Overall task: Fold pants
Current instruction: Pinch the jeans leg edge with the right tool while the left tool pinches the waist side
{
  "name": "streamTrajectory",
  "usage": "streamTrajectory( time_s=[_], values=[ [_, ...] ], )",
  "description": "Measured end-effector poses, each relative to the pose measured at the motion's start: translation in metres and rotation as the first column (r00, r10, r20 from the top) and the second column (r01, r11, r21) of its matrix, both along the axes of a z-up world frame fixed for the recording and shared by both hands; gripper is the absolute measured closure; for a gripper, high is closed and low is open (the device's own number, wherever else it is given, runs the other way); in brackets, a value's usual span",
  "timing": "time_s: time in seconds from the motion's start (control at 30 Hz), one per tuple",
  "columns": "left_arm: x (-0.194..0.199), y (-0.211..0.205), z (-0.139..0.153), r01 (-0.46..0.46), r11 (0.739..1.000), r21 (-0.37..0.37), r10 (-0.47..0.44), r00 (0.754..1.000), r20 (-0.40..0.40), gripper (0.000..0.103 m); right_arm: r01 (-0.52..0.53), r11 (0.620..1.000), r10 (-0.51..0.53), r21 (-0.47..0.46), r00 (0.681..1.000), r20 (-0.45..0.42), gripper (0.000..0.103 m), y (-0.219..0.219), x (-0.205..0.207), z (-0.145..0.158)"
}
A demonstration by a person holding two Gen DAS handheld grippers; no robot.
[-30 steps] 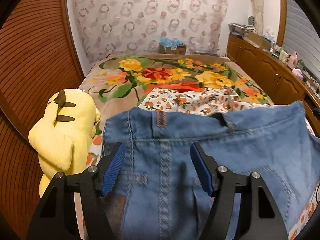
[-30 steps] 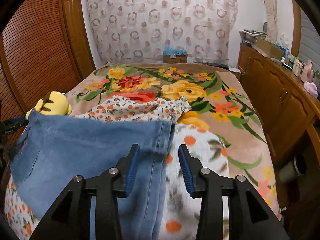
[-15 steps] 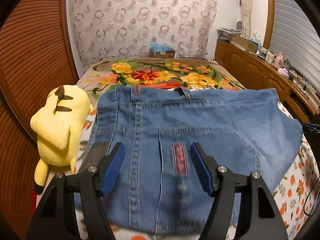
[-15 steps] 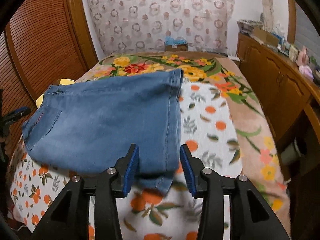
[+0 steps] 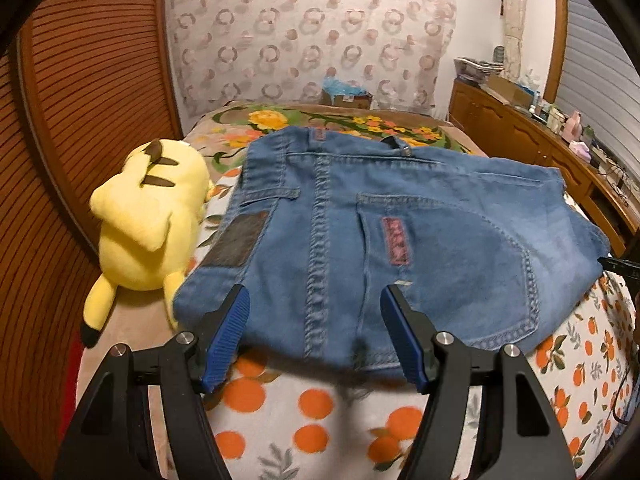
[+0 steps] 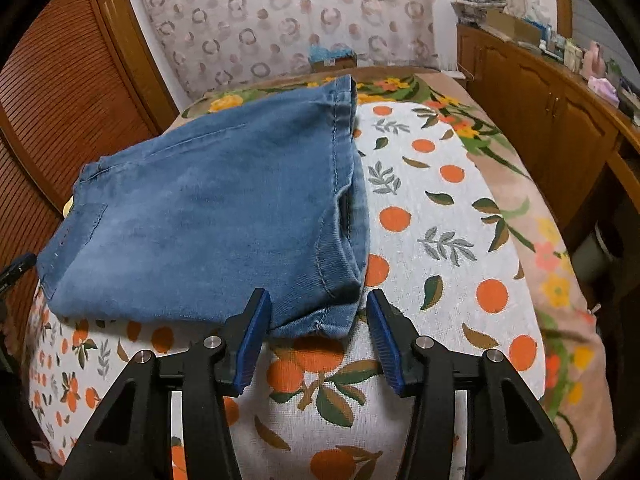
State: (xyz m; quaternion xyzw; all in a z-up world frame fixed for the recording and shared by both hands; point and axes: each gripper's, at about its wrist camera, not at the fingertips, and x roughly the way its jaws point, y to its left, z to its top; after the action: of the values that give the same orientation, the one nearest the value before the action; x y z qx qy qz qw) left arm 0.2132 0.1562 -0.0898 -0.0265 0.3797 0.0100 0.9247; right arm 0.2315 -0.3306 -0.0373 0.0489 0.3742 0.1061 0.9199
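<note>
Folded blue jeans (image 5: 400, 232) lie flat on the orange-print sheet (image 5: 312, 404) of the bed, waistband at the far side and back pocket facing up. My left gripper (image 5: 315, 296) is open at the jeans' near edge. Its blue pads (image 5: 226, 332) stand on either side of the hem without pressing it. In the right wrist view the same jeans (image 6: 208, 216) end in a near right corner. That corner sits between the spread fingers of my right gripper (image 6: 317, 300), which is open and holds nothing.
A yellow plush toy (image 5: 148, 216) lies to the left of the jeans by the slatted wooden doors (image 5: 80, 120). Wooden cabinets (image 6: 552, 120) run along the bed's right side. A floral blanket (image 6: 560, 280) covers the far and right parts of the bed.
Both grippers have drawn back from the jeans toward the bed's near edge, so the whole folded bundle now shows. The right jaws have widened a little and the cloth lies free.
</note>
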Motion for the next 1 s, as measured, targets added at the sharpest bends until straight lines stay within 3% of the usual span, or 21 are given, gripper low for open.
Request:
streamTrajectory(
  time_s=[0.13,0.2,0.4,0.67,1.0],
  values=[
    [-0.005,0.015,-0.006,-0.044,0.999,0.01,0.044,0.999,-0.009,0.033,-0.002,1.0,0.002,-0.002,1.0,0.005,0.052,0.002,-0.001,0.001],
    [-0.006,0.023,-0.007,-0.071,0.997,0.017,0.072,0.997,-0.011,0.033,-0.017,1.0,0.017,0.0,1.0,0.009,0.064,0.003,-0.001,-0.001],
    [-0.004,0.046,-0.015,-0.134,0.991,0.012,0.134,0.991,-0.026,0.033,-0.02,1.0,0.021,-0.022,1.0,0.019,0.077,0.004,-0.001,-0.002],
    [0.01,0.056,-0.029,-0.154,0.988,-0.002,0.153,0.986,-0.068,0.04,-0.031,0.999,0.032,-0.043,0.999,0.027,0.078,0.006,-0.001,-0.003],
    [0.017,0.056,-0.031,-0.151,0.989,0.006,0.15,0.985,-0.08,0.041,-0.039,0.997,0.042,-0.063,0.998,0.04,0.078,0.008,-0.001,-0.004]
  ],
)
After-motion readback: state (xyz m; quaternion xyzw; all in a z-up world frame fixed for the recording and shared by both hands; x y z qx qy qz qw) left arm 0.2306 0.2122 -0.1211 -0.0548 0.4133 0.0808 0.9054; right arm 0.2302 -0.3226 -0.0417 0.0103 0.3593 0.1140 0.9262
